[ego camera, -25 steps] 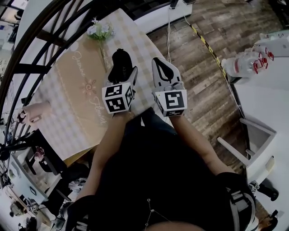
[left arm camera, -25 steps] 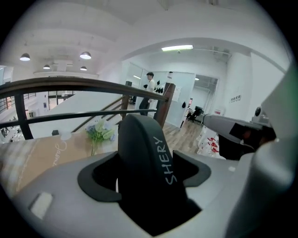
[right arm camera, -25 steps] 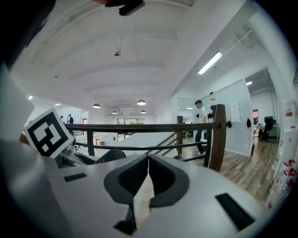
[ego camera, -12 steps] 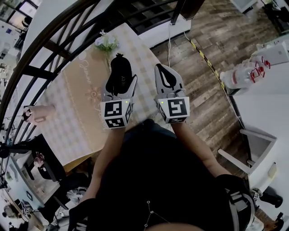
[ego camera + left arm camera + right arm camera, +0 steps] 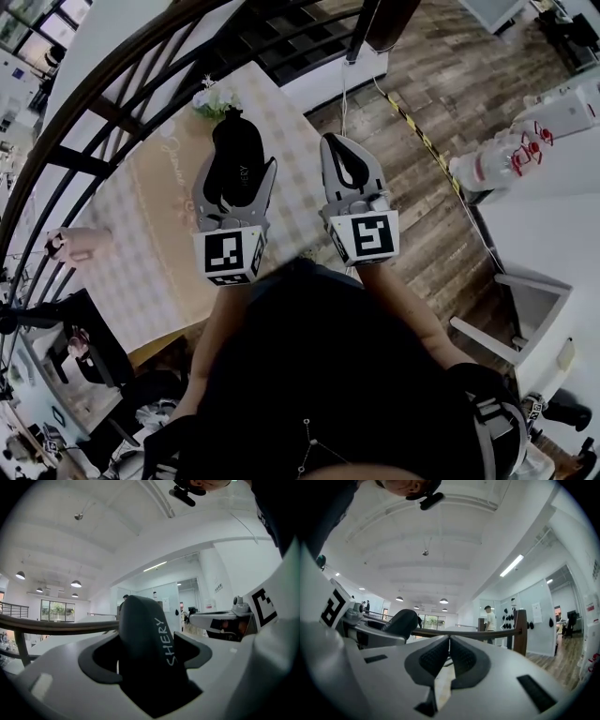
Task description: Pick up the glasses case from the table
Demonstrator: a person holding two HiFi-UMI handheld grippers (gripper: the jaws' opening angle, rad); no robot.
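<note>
**Case is up off the table**

Quick update: the left gripper [image 5: 236,178] is clamped on the black glasses case [image 5: 234,145]. Its jaws are spread wide w/ the case standing between the pads, "SHERY" print facing its cam. Vs a sec ago it's come up toward the head cam. The case now looks clear of the checked table [image 5: 141,216], upper-middle of frame, just under the flowers [image 5: 214,98] in the pic. The right gripper [image 5: 337,142] rose too; its jaws are pressed together w/ nothing in them, right of centre. Imo the pickup is basically done, just gotta keep the grip steady.
</note>
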